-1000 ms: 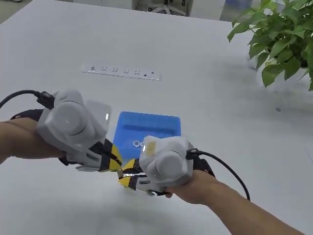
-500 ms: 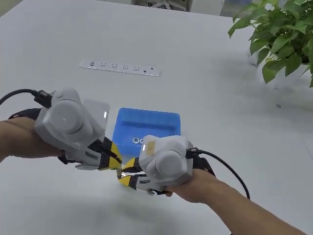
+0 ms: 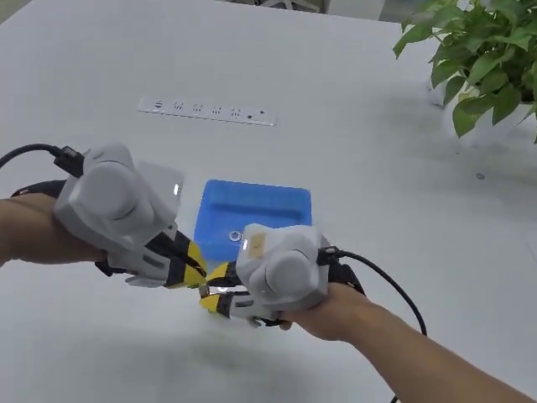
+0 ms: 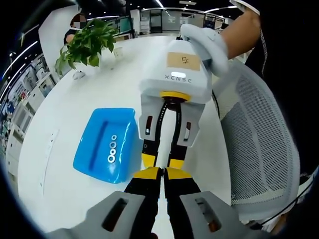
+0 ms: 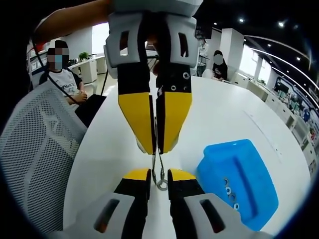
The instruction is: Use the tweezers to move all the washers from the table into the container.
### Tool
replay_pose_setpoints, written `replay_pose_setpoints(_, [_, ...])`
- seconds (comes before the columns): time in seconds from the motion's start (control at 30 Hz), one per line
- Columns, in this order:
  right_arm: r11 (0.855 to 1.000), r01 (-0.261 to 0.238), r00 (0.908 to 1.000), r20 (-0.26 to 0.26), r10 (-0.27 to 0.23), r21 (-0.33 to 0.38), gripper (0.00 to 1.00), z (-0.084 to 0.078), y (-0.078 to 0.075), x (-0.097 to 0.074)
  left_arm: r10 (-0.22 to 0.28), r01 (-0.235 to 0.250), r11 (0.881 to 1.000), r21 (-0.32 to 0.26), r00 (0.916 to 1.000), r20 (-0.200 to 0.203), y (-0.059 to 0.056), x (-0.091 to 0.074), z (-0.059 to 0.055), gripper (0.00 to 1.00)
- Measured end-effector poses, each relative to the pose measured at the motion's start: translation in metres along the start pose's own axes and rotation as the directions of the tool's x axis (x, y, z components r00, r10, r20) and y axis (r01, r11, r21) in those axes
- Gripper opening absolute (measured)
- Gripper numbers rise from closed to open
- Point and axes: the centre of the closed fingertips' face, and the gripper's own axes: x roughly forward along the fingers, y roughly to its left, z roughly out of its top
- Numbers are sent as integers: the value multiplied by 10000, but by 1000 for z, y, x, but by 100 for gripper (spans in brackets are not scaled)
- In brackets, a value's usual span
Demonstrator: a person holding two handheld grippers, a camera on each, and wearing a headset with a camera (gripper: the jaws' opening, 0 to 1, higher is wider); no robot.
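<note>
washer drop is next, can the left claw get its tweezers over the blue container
Probably yes: the blue container lies open just beside the left claw, nothing between.

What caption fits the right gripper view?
Left gripper holds tweezers, washer at the tips, beside the blue container.

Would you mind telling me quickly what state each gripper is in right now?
Left gripper: closed on the tweezers.
Right gripper: jaws flank the tweezers' tip and a washer; whether they grip cannot be told.

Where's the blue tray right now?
In the head view, the blue tray sits on the table just beyond the right gripper, with the power strip farther back.
</note>
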Motion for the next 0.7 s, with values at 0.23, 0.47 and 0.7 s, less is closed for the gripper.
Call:
replay_pose_setpoints(0.23, [9999, -104, 9999, -107, 104, -16, 14, -3, 2, 3, -125, 125, 9999, 14, 9999, 13, 1, 1, 2, 6])
replay_pose_setpoints(0.47, [10000, -13, 10000, -62, 13, 98, 12, -4, -1, 2, -456, 460, 9987, 240, 9988, -169, 5, 4, 3, 6])
replay_pose_setpoints(0.7, [9995, -25, 9994, -345, 14, -319, 11, -5, -1, 3, -553, 561, 9980, 286, 9980, -291, 5, 5, 1, 6])
